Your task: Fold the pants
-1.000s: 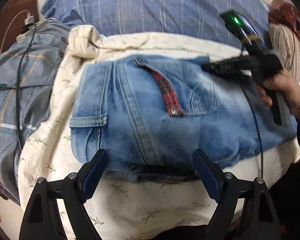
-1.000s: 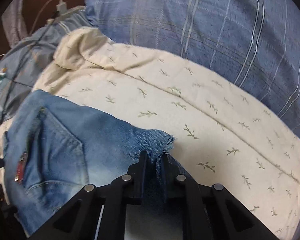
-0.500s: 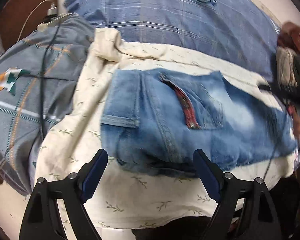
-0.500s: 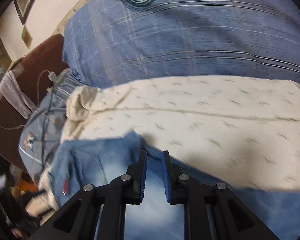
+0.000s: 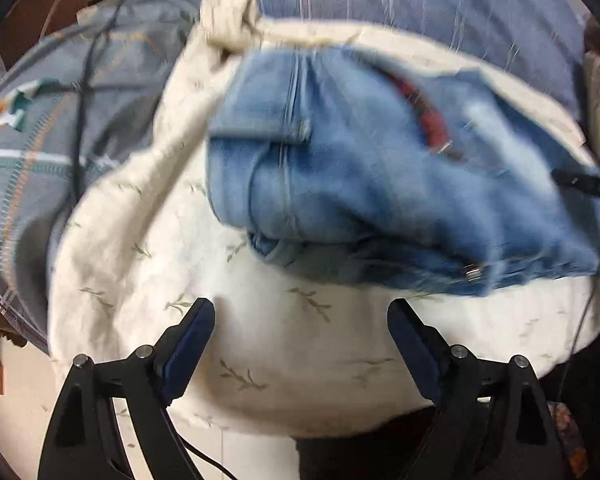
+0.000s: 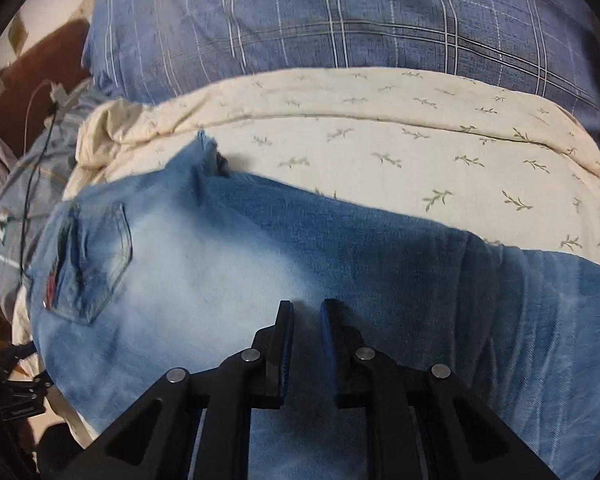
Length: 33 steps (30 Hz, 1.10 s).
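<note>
Faded blue jeans (image 5: 380,184) lie folded on a cream leaf-print cover (image 5: 260,340), waistband to the left, a red-lined back pocket (image 5: 428,120) on top. My left gripper (image 5: 300,332) is open and empty, hovering over the cover just short of the jeans' near edge. In the right wrist view the jeans (image 6: 228,264) fill the foreground with the back pocket (image 6: 96,264) at left and a frayed hem corner (image 6: 206,148) lying on the cover. My right gripper (image 6: 304,320) hovers over the denim with its jaws a narrow gap apart and nothing between them.
A blue plaid duvet (image 6: 340,20) lies behind the cream cover (image 6: 420,140). A grey plaid pillow (image 5: 40,128) with a black cable (image 5: 80,120) across it is at left. The bed's near edge drops to a pale floor (image 5: 16,420).
My right gripper let go of the frayed hem and drew back over the jeans. My left gripper, open throughout, pulled back from the jeans' near edge. The view is motion-blurred.
</note>
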{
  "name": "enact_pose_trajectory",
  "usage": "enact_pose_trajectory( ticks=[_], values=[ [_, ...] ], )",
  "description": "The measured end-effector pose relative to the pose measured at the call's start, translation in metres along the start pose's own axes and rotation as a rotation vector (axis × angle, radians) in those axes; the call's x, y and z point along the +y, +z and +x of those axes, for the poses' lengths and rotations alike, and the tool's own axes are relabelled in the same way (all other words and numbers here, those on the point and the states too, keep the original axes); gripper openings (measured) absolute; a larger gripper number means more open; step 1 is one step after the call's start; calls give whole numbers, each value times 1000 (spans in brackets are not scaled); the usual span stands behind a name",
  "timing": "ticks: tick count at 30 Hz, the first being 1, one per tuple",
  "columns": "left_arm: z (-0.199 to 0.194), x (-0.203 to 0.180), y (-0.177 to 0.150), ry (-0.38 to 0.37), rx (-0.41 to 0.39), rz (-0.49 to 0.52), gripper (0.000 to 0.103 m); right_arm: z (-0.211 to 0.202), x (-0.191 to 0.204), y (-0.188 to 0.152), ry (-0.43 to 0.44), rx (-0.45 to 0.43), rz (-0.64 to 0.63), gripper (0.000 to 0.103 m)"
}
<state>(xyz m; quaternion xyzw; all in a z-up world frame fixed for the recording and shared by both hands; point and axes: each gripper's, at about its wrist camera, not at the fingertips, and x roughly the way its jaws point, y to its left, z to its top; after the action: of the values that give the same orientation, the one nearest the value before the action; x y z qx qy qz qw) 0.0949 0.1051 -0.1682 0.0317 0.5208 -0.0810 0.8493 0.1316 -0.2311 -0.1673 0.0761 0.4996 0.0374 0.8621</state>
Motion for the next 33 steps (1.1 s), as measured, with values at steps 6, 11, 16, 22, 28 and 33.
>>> enact_pose_trajectory(
  ticks=[6,11,16,22,28,33],
  values=[
    [-76,-9,16,-55,-190,-3,89,-61,-8,-10,69,-105,25,17],
    [-121,-27,27,-95,-336,-34,96,-134,-21,-25,56,-256,46,17],
    [-141,-61,37,-100,-391,-51,98,-197,-42,-54,33,-415,87,17],
    [-150,-96,40,-23,-403,10,98,-226,-61,-87,-18,-472,114,17],
    [-150,-120,40,88,-424,77,98,-225,-91,-107,-91,-459,149,17],
    [-145,-134,43,103,-427,111,98,-219,-108,-109,-92,-450,186,17]
  ],
)
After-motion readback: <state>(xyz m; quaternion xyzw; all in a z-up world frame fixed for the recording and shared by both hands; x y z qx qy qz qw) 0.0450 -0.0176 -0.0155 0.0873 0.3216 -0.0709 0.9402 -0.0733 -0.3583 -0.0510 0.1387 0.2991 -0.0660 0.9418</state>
